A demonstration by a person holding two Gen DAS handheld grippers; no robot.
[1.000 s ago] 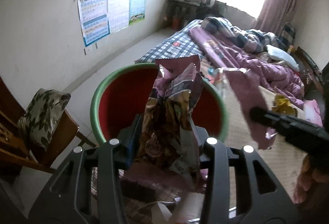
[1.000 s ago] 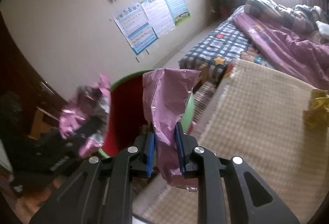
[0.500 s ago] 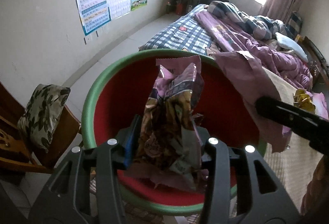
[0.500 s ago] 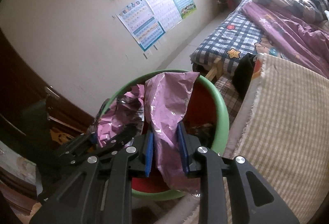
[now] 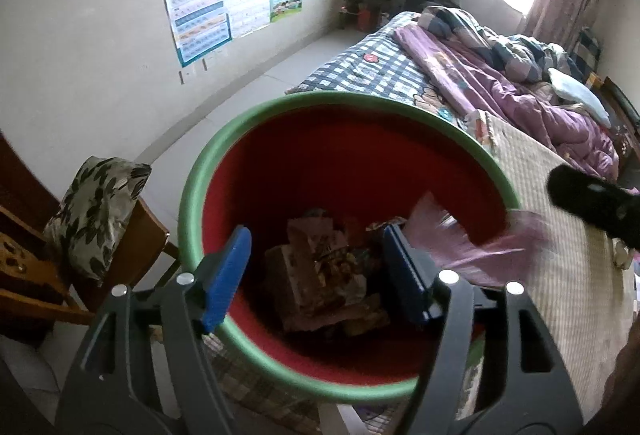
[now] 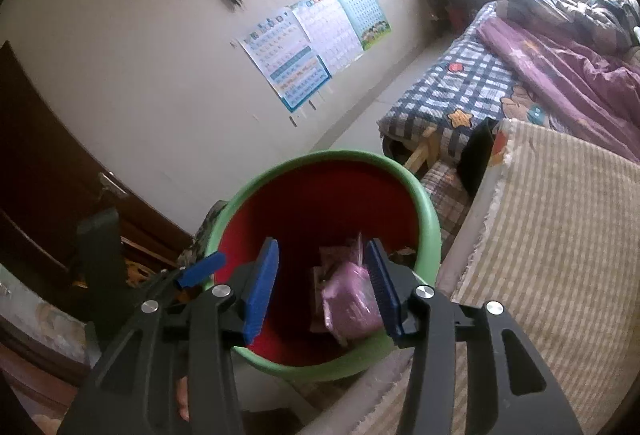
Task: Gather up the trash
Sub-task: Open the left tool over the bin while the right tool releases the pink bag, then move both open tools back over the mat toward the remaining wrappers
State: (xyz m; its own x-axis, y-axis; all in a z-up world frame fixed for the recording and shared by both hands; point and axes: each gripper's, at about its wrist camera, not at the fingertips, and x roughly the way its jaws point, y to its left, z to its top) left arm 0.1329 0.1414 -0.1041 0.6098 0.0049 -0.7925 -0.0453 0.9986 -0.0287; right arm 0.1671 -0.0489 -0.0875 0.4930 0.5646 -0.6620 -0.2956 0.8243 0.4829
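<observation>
Over the bin, left gripper (image 5: 316, 271) opening with nothing between its jaws, right gripper (image 6: 322, 289) opening, its pink wrapper (image 6: 352, 305) dropping loose, brown snack bag (image 5: 320, 275) lying inside the red, green-rimmed bin (image 5: 208, 163), bed (image 5: 460, 75) sitting beyond.

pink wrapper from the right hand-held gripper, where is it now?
Right wrist view: the pink wrapper lies inside the green-rimmed bin, beside the right hand-held gripper's right pad, on other wrappers.

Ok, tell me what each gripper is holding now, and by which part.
Nothing. The left gripper and right gripper are both opening over the bin, with no pad pressing anything. The pink wrapper is loose, dropping into the bin.
</observation>
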